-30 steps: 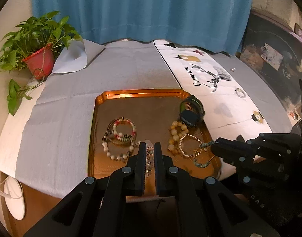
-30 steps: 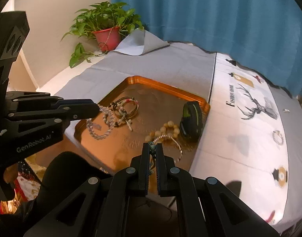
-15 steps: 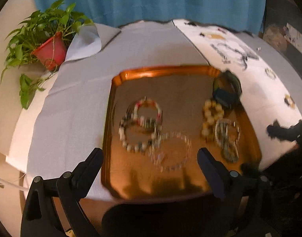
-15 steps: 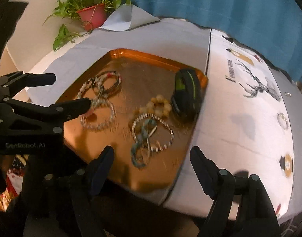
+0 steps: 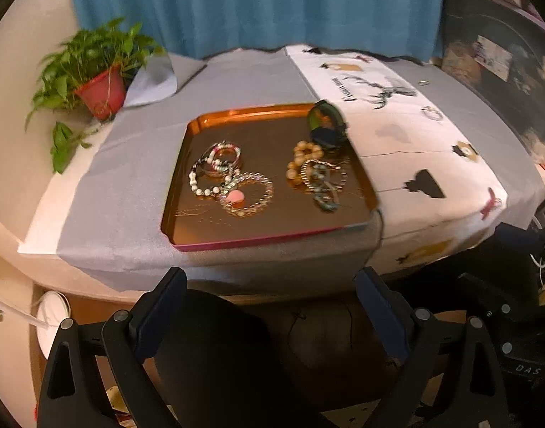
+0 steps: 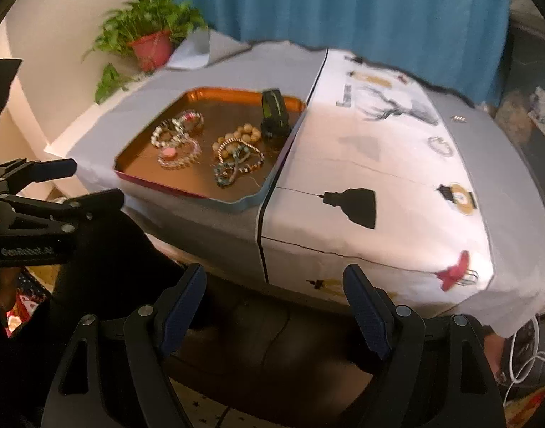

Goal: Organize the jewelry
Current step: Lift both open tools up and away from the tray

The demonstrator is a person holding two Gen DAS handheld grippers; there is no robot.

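With both claws spread wide and holding nothing, I have them off the near edge of the worktop [image 5: 137, 214], so the step in hand, as I judge it, is picking which piece to go for.

The left claw [image 5: 270, 315] and the right claw [image 6: 274, 306] both hang low, in front of the grey cloth, well apart from the orange tray [image 5: 215, 242] that carries all the jewelry. In the tray's left half a tangle of beaded bracelets [image 5: 215, 167] lies touching a clear-bead bracelet with a pink charm [image 5: 245, 192]. In the right half a chunky tan-bead bracelet [image 5: 301, 158] overlaps a thin beaded loop and a teal bracelet [image 5: 324, 192]. A dark watch [image 5: 326, 125] stands on edge at the far right corner, against the rim.

To do this well I would take one loose piece at a time, starting from the outside of a cluster. The teal bracelet at the near right suits my right claw; I would come down steeply, narrow the fingers first, and pinch a single strand clear of the loop under it. Lifting slowly should show early if a neighbour is snagged. I cannot tell how tangled the left pile is, so I would leave it for later. The patterned white cloth [image 6: 397, 178] at the right looks free for laying pieces out.
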